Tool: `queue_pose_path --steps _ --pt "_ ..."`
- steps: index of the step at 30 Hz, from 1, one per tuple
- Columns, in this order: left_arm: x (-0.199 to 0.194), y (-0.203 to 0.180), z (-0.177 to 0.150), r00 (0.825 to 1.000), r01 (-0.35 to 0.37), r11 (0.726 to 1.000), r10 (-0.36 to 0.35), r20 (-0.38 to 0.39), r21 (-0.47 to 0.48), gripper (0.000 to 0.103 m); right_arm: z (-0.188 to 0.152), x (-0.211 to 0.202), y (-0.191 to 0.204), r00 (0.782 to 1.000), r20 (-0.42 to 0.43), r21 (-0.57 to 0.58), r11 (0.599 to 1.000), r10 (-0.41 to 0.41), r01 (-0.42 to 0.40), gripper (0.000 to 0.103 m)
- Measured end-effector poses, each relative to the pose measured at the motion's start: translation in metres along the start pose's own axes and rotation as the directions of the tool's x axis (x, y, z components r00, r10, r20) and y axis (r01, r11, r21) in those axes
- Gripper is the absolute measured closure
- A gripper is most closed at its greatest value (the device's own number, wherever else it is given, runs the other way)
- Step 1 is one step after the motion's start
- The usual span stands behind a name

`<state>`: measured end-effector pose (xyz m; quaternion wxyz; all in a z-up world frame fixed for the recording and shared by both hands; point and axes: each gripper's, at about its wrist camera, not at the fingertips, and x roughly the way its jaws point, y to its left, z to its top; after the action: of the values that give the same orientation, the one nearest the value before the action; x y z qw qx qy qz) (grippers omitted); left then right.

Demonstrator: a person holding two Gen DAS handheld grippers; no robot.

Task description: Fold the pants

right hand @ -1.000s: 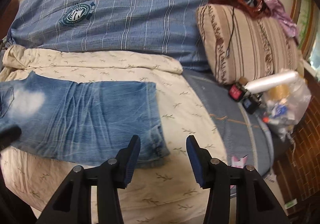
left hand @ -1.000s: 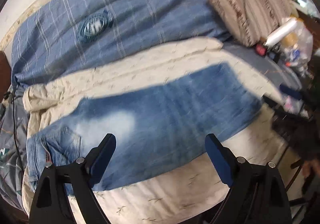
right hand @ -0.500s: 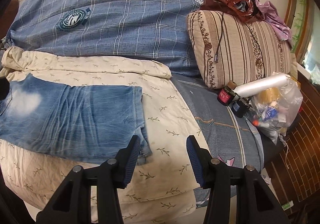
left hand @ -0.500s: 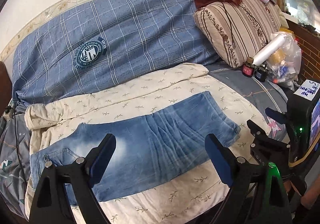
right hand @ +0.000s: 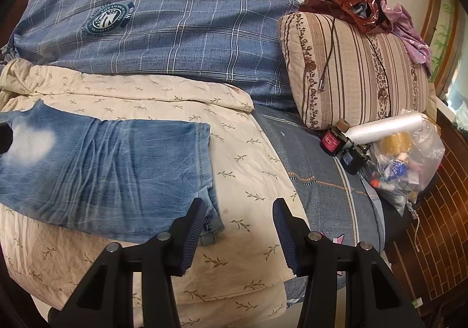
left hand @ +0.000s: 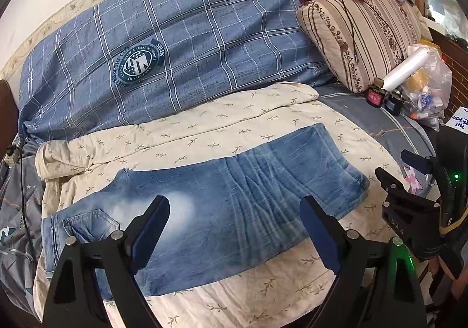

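Note:
Blue jeans (left hand: 228,211) lie flat on a cream leaf-print quilt (left hand: 204,129), waist and back pocket at the left, leg hems at the right. My left gripper (left hand: 234,228) is open and empty, held above the middle of the jeans. My right gripper (right hand: 237,225) is open and empty, its left finger over the near hem corner of the jeans (right hand: 111,170). The right gripper's black body also shows at the right edge of the left wrist view (left hand: 415,196).
A blue plaid duvet (left hand: 175,44) lies behind the quilt. A striped pillow (right hand: 359,70) with a brown bag (right hand: 348,0) on top sits at the right. Small bottles (right hand: 336,140), a white roll and a plastic bag (right hand: 409,158) lie on the grey-blue sheet (right hand: 321,181).
Both grippers have pulled back and up from the jeans. The left view has swung from close over the jeans to a wider view of the bed. Both jaws stay open.

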<state>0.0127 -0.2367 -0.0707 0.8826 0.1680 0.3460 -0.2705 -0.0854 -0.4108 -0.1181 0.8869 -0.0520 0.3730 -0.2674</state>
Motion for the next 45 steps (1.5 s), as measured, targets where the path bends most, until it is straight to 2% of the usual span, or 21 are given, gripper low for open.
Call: queue_pose_path --steps 24,25,27,28,30,32,33,37,39,41,43,45 --pt "0.015 0.003 0.001 1.0 0.01 1.0 -0.01 -0.02 0.002 0.012 0.005 0.01 0.006 1.0 -0.009 -0.033 0.999 -0.016 0.016 0.051" --pt "0.018 0.005 0.0 1.0 0.005 1.0 -0.005 -0.025 0.003 0.012 0.004 0.011 0.006 1.0 -0.014 -0.023 1.0 -0.002 0.002 0.051" --pt "0.026 0.012 -0.004 0.999 -0.008 1.0 0.008 -0.048 -0.001 0.012 0.003 0.016 -0.002 0.995 -0.042 0.037 0.995 0.089 -0.088 0.05" --pt "0.031 0.016 -0.007 0.998 -0.022 1.0 0.022 -0.063 -0.001 0.012 0.0 0.021 -0.009 0.987 -0.06 0.088 0.986 0.147 -0.141 0.049" --pt "0.046 0.033 -0.014 0.99 -0.082 0.997 0.08 -0.117 -0.013 0.012 -0.01 0.031 -0.028 0.953 -0.077 0.231 0.935 0.293 -0.269 0.046" --pt "0.056 0.05 -0.021 0.981 -0.12 0.992 0.113 -0.158 -0.039 0.012 -0.026 0.044 -0.049 0.895 -0.067 0.385 0.839 0.44 -0.383 0.046" --pt "0.06 0.06 -0.025 0.975 -0.144 0.988 0.132 -0.177 -0.054 0.012 -0.033 0.049 -0.055 0.878 -0.059 0.429 0.806 0.476 -0.408 0.046" --pt "0.068 0.103 -0.04 0.942 -0.28 0.957 0.257 -0.216 -0.082 0.012 -0.056 0.06 -0.065 0.827 -0.034 0.527 0.713 0.561 -0.462 0.045" --pt "0.068 0.118 -0.046 0.936 -0.298 0.947 0.265 -0.232 -0.12 0.012 -0.063 0.069 -0.069 0.79 0.005 0.589 0.636 0.614 -0.499 0.045" --pt "0.069 0.13 -0.05 0.937 -0.295 0.943 0.253 -0.243 -0.155 0.012 -0.063 0.078 -0.068 0.762 0.04 0.62 0.582 0.646 -0.526 0.044" --pt "0.07 0.137 -0.053 0.932 -0.309 0.938 0.265 -0.248 -0.159 0.012 -0.059 0.09 -0.061 0.755 0.02 0.637 0.574 0.655 -0.515 0.043" --pt "0.072 0.146 -0.057 0.929 -0.316 0.933 0.267 -0.256 -0.172 0.012 -0.056 0.096 -0.057 0.761 0.018 0.648 0.572 0.649 -0.503 0.042"
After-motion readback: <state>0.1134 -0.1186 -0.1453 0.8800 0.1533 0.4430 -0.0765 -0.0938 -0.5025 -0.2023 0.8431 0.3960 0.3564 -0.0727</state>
